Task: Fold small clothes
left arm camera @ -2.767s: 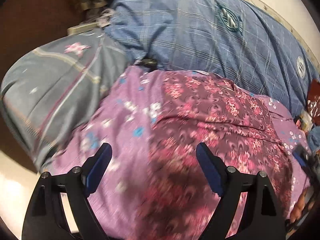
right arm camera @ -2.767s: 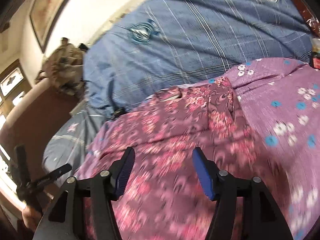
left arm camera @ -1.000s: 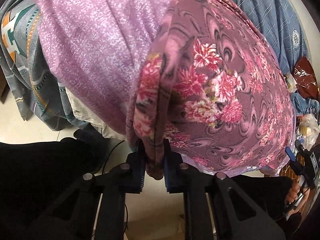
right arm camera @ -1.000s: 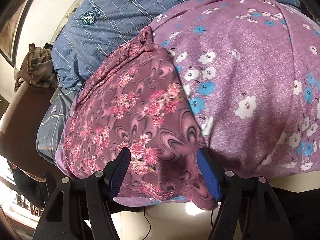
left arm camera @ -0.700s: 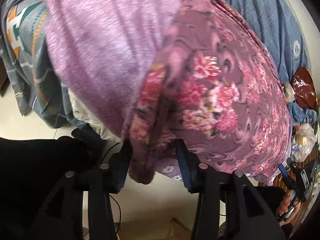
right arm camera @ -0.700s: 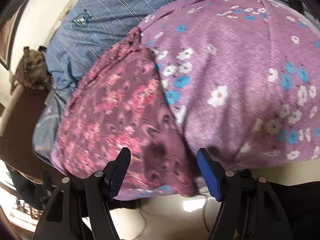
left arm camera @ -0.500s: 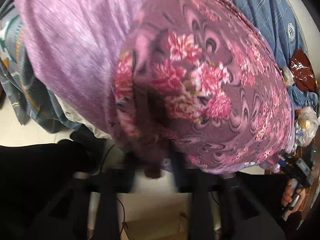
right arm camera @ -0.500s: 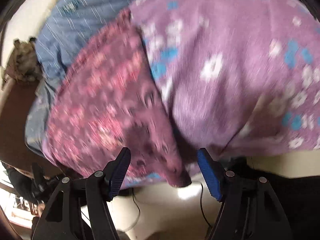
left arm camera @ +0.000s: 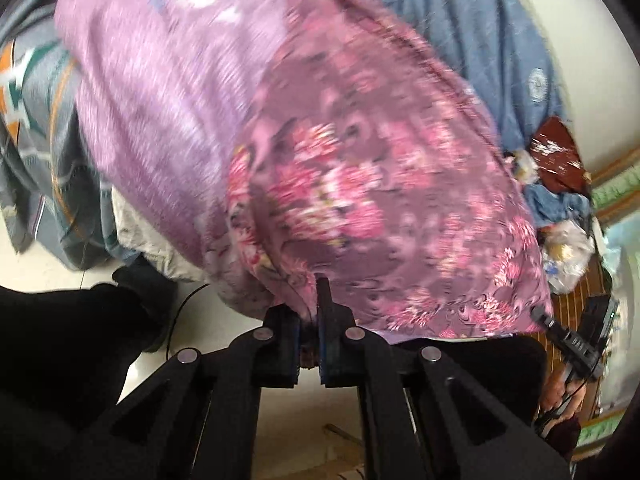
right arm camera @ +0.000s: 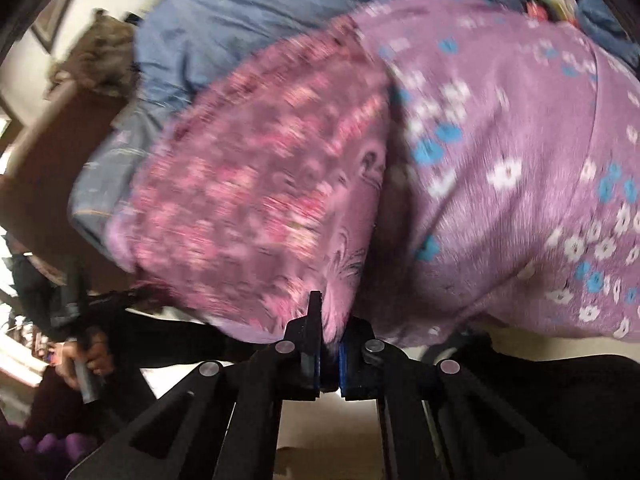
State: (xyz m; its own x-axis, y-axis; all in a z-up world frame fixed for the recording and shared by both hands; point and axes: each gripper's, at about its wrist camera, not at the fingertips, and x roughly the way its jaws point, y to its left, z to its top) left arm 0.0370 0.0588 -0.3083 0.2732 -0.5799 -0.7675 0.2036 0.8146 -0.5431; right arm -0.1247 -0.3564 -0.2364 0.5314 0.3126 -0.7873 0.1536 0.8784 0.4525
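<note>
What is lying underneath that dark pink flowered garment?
The flowered garment lies on a lilac cloth with blue and white flowers, spread over a blue checked bedcover. Whatever lies directly beneath it is covered.

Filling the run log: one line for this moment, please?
left gripper: shut on floral garment hem | right gripper: just closed on same hem | lilac flowered cloth: underneath

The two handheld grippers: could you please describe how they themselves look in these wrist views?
The left gripper and the right gripper look alike: black open-frame linkage arms with triangular cut-outs, round silver pivot pins, and blue pads on the inner faces of the black fingers. No cable on either is visible.
</note>
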